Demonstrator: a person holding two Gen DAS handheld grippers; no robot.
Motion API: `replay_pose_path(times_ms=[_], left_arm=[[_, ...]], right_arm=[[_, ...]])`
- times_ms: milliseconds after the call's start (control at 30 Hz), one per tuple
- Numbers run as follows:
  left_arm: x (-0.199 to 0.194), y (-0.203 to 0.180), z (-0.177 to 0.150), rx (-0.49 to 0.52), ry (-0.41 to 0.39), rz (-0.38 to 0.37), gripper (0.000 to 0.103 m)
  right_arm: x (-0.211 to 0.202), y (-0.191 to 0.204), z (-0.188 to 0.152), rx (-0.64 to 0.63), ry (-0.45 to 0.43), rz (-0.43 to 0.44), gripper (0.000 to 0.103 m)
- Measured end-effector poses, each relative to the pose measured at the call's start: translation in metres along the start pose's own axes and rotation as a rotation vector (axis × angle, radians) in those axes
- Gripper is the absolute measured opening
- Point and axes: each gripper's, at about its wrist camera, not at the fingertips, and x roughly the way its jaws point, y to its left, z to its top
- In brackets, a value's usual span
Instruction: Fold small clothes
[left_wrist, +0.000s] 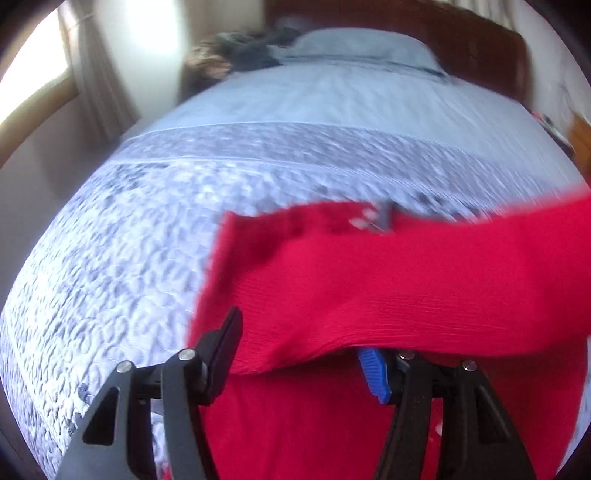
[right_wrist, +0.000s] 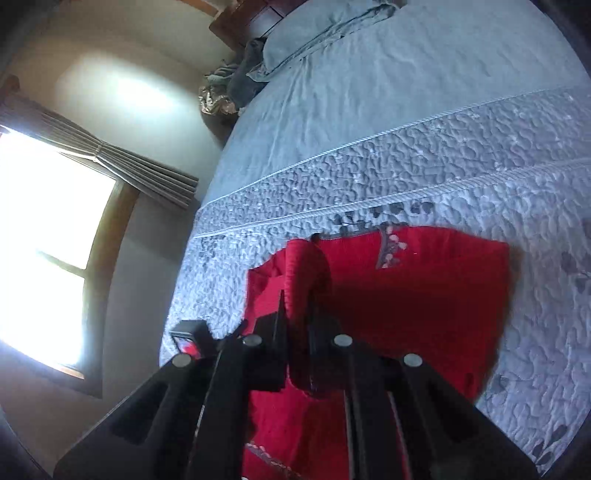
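Observation:
A small red garment (left_wrist: 388, 280) lies on the quilted bedspread (left_wrist: 122, 258), with a patterned trim at its neck. In the left wrist view my left gripper (left_wrist: 303, 350) is open; a fold of the red cloth drapes across the gap between its fingers (left_wrist: 221, 343). In the right wrist view my right gripper (right_wrist: 299, 332) is shut on a bunched fold of the red garment (right_wrist: 424, 295) and holds it raised above the rest of the cloth, which lies flat on the bedspread (right_wrist: 406, 166).
A grey pillow (left_wrist: 362, 44) and a dark wooden headboard (left_wrist: 472, 44) are at the far end of the bed. A heap of dark clothes (left_wrist: 240, 51) lies beside the pillow. A curtained window (right_wrist: 48, 236) is on the left wall.

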Motion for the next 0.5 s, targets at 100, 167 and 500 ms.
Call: replay_pose_path(times_ms=[100, 167, 500], left_arm=[[0.017, 0.034, 0.007, -0.075, 0.028, 0.053, 0.061], [0.030, 0.053, 0.005, -0.109, 0.056, 0.087, 0.061], [0.049, 0.099, -0.022, -0.197, 0.104, 0.076, 0.068]], right_arm=[[0.020, -0.038, -0.013, 0.037, 0.023, -0.063, 0.007], [0.040, -0.060, -0.025, 0.067, 0.050, -0.085, 0.007], [0.086, -0.106, -0.066, 0.148, 0.128, -0.152, 0.007]])
